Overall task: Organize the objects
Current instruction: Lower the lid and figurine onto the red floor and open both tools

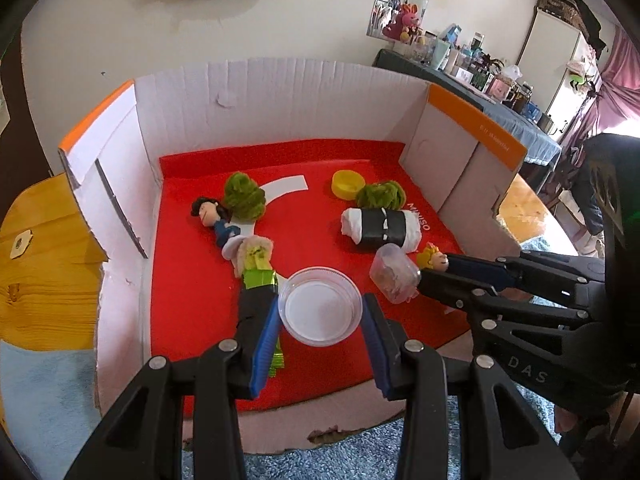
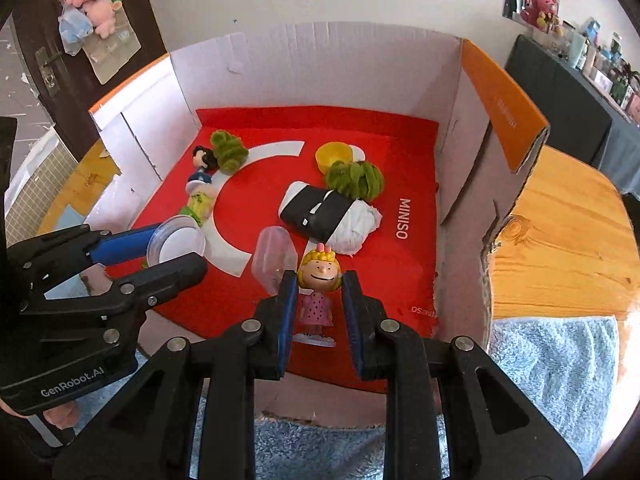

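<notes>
My left gripper (image 1: 322, 314) is shut on a clear round lid (image 1: 320, 306), held above the red mat (image 1: 304, 232) inside the white cardboard box (image 1: 280, 100). My right gripper (image 2: 319, 280) is shut on a blonde girl figurine in a pink dress (image 2: 318, 292), held upright near the box's front. A clear plastic cup (image 2: 274, 258) lies on its side just left of the figurine. The lid also shows in the right wrist view (image 2: 176, 242).
On the mat lie a dark-haired figurine (image 1: 212, 216), a green-packaged item (image 1: 256, 264), two green fuzzy balls (image 1: 244, 196) (image 1: 380, 194), a yellow cap (image 1: 347, 184) and a black-and-white roll (image 1: 380, 226). A wooden table (image 2: 560, 232) and blue towel (image 2: 552, 380) surround the box.
</notes>
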`<action>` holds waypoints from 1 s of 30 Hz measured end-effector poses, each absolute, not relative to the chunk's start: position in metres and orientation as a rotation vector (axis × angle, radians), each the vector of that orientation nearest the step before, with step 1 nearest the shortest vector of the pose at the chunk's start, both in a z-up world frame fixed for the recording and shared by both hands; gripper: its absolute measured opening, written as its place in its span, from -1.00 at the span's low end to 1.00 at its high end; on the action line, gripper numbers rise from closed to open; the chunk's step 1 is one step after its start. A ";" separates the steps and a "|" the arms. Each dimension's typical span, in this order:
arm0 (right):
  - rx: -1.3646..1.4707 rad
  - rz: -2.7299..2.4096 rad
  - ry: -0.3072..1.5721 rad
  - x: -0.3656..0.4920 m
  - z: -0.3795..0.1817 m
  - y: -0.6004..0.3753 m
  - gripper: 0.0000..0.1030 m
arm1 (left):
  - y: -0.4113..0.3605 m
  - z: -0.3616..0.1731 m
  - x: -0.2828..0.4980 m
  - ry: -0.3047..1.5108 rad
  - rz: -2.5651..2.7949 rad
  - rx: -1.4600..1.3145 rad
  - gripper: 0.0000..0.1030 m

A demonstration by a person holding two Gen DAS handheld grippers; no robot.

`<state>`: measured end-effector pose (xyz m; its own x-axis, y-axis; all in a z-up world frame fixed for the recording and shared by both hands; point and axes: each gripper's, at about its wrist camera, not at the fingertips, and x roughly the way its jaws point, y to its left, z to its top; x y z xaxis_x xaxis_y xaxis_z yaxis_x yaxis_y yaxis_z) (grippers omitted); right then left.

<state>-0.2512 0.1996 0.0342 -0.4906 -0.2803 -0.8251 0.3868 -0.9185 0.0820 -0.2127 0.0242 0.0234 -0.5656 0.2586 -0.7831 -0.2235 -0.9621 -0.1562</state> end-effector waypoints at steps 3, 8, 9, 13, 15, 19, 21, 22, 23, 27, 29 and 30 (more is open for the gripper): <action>1.310 -2.414 0.163 -0.252 0.032 0.199 -0.58 | 0.026 0.020 -0.215 -0.047 2.560 -1.298 -0.18; 1.327 -2.403 0.178 -0.254 0.029 0.197 -0.58 | 0.029 0.012 -0.220 -0.023 2.557 -1.332 -0.18; 1.331 -2.398 0.180 -0.254 0.028 0.196 -0.58 | 0.028 0.009 -0.221 -0.023 2.555 -1.344 -0.18; 1.342 -2.387 0.181 -0.257 0.026 0.193 -0.58 | 0.028 0.009 -0.221 -0.012 2.568 -1.342 -0.18; 1.346 -2.385 0.177 -0.257 0.026 0.192 -0.58 | 0.027 0.008 -0.222 -0.014 2.568 -1.349 -0.18; 1.345 -2.384 0.168 -0.258 0.025 0.193 -0.58 | 0.025 0.008 -0.221 -0.020 2.569 -1.350 -0.17; 1.345 -2.382 0.157 -0.259 0.025 0.193 -0.58 | 0.023 0.008 -0.221 -0.031 2.568 -1.353 -0.17; 1.345 -2.381 0.156 -0.259 0.026 0.194 -0.58 | 0.023 0.008 -0.221 -0.035 2.567 -1.353 -0.17; 1.345 -2.381 0.157 -0.259 0.026 0.195 -0.58 | 0.022 0.009 -0.222 -0.038 2.567 -1.354 -0.17; 1.341 -2.384 0.148 -0.258 0.027 0.197 -0.58 | 0.020 0.009 -0.221 -0.045 2.574 -1.353 -0.17; 1.339 -2.384 0.147 -0.258 0.027 0.197 -0.58 | 0.020 0.010 -0.221 -0.045 2.576 -1.352 -0.16; 1.338 -2.384 0.147 -0.258 0.027 0.197 -0.57 | 0.020 0.010 -0.221 -0.044 2.576 -1.351 -0.11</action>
